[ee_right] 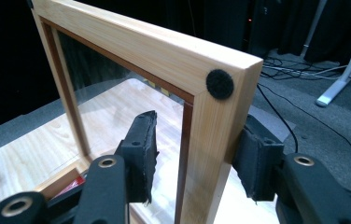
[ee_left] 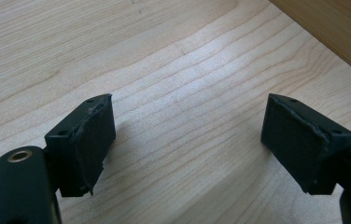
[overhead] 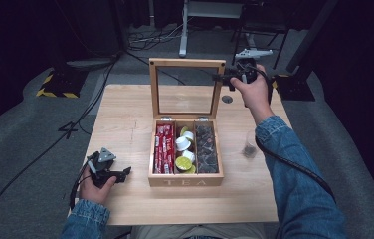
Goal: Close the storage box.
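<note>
— Where is the wooden tea box (overhead: 185, 180) placed, and how is it oriented?

— It is set mid-worktop (overhead: 125, 119), its long axis running away from the person, the word TEA faced toward them. Its glass-paned wooden lid (overhead: 187, 63) is stood upright at the far end.

— How is the lid handled?

— The right edge of its frame (ee_right: 211, 140) is straddled by the right gripper (ee_right: 197, 161); one pad is seen against the outer side, the inner pad slightly apart from the frame, so no firm clamp can be confirmed.

— And the left gripper (ee_left: 187, 135)?

— It is held wide open over bare wood near the box's front left corner, with nothing between its jaws.
</note>
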A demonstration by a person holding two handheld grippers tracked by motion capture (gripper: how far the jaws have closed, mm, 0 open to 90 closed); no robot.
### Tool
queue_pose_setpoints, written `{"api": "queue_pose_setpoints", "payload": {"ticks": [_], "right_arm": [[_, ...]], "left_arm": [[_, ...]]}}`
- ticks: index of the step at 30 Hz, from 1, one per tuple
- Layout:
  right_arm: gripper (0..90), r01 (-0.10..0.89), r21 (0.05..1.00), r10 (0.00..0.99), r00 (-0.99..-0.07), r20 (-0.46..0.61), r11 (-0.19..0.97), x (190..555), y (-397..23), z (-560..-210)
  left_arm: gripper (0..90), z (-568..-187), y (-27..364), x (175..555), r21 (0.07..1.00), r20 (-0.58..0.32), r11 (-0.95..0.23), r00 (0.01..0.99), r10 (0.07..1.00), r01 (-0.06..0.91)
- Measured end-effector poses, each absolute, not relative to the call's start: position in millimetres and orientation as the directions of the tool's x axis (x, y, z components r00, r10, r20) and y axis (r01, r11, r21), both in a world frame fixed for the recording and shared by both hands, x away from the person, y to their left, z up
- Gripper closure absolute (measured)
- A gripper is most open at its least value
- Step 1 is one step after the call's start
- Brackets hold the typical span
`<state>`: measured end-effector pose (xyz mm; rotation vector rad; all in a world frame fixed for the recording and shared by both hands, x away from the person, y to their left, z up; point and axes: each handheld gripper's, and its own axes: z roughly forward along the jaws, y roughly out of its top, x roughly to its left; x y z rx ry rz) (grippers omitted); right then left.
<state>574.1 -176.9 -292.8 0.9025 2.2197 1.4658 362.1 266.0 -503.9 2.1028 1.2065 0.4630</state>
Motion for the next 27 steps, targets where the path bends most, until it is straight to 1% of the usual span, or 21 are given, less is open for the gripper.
{"api": "queue_pose_setpoints", "payload": {"ticks": [8,16,21,27], "right_arm": [[56.2,0.292,0.913,0.630,-0.775,0.052,0.284,552.3,-182.9,-290.3],[61.7,0.273,0.914,0.588,-0.807,0.048,0.300,530.9,-189.6,-288.8],[61.2,0.274,0.908,0.552,-0.832,0.059,0.316,515.0,-192.8,-288.1],[60.3,0.266,0.900,0.535,-0.844,0.044,0.345,498.9,-193.7,-289.6]], "left_arm": [[18.0,-503.9,265.9,362.1,0.695,-0.021,-0.355,0.511,0.859,0.625],[18.0,-503.8,265.9,361.9,0.693,-0.021,-0.357,0.512,0.859,0.626],[18.0,-503.8,265.9,361.9,0.693,-0.021,-0.357,0.512,0.859,0.626],[18.0,-503.9,265.8,362.0,0.695,-0.021,-0.355,0.511,0.859,0.626]]}}
